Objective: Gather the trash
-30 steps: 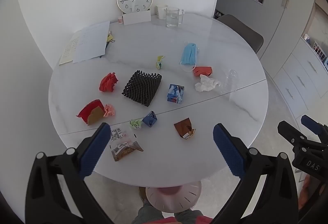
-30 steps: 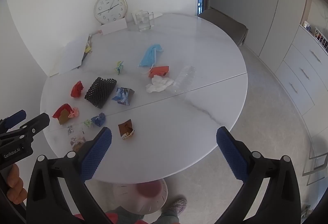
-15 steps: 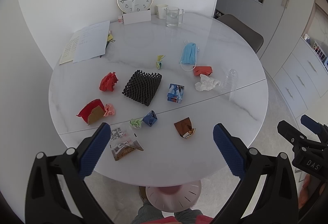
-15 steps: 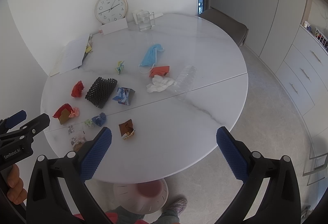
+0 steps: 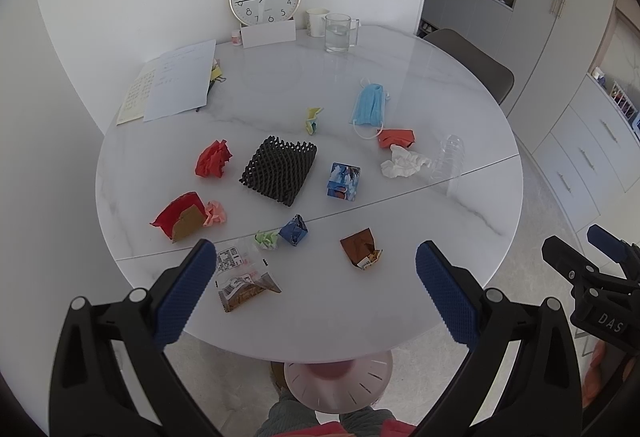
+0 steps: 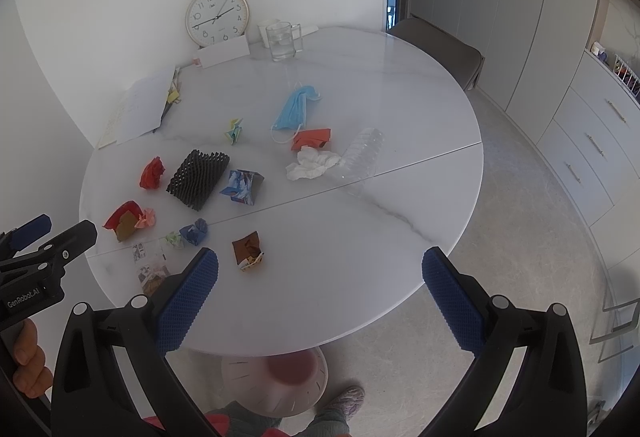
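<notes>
Hovering with jaws apart, left gripper point(image 5: 316, 285) sat nearer the worktop's point(image 5: 440, 197) near-left snack wrapper point(image 5: 246, 287) than right gripper point(image 6: 320, 297), likewise spread.

Soft, even daylight fills both views, and the white tabletop point(image 5: 400, 85) carries a faint sheen with only weak shadows. Fisheye distortion bends the edges, the corners vignette black, and the left margin looks hazy.

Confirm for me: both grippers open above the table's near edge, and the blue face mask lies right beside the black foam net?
Not quite. The blue face mask lies apart from the black foam net, beside the orange wrapper; the left wrist view shows it. Left gripper and right gripper are open above the table's near edge.
</notes>
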`<state>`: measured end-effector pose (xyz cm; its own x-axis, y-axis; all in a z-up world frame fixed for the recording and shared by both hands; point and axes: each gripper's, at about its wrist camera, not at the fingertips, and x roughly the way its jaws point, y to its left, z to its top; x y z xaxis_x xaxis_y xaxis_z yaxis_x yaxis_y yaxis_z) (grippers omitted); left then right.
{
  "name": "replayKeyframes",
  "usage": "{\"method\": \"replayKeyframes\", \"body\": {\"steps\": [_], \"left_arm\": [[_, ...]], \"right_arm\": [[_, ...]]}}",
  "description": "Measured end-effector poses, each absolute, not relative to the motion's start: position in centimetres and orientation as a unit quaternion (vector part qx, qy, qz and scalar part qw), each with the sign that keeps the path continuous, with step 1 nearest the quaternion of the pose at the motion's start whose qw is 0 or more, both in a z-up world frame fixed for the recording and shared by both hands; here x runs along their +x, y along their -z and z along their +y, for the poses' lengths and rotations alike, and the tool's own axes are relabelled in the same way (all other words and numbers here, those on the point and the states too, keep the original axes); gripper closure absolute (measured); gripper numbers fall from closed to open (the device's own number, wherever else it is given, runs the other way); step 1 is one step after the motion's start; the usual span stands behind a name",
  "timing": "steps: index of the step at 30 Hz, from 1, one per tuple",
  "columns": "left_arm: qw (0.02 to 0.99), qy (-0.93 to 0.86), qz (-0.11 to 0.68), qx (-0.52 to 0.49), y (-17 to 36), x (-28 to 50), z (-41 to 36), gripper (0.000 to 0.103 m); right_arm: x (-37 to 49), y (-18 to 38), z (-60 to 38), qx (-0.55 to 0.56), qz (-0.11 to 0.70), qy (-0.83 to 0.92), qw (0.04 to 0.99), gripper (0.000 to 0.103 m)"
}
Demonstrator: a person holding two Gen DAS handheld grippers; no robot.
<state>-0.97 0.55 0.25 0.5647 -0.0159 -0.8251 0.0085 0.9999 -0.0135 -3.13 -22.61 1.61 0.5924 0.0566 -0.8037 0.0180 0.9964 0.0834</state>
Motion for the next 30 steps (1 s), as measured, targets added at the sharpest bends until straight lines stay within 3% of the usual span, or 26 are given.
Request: {"method": "replayKeyframes", "body": {"steps": [30], "left_arm": [[0.887,0.033,0.461,0.001,1.5,-1.3,1.8,0.007]], "right_arm": [[-2.8,-0.1,-21.1,0.052,0.461,-0.032,0.885,0.002]]}}
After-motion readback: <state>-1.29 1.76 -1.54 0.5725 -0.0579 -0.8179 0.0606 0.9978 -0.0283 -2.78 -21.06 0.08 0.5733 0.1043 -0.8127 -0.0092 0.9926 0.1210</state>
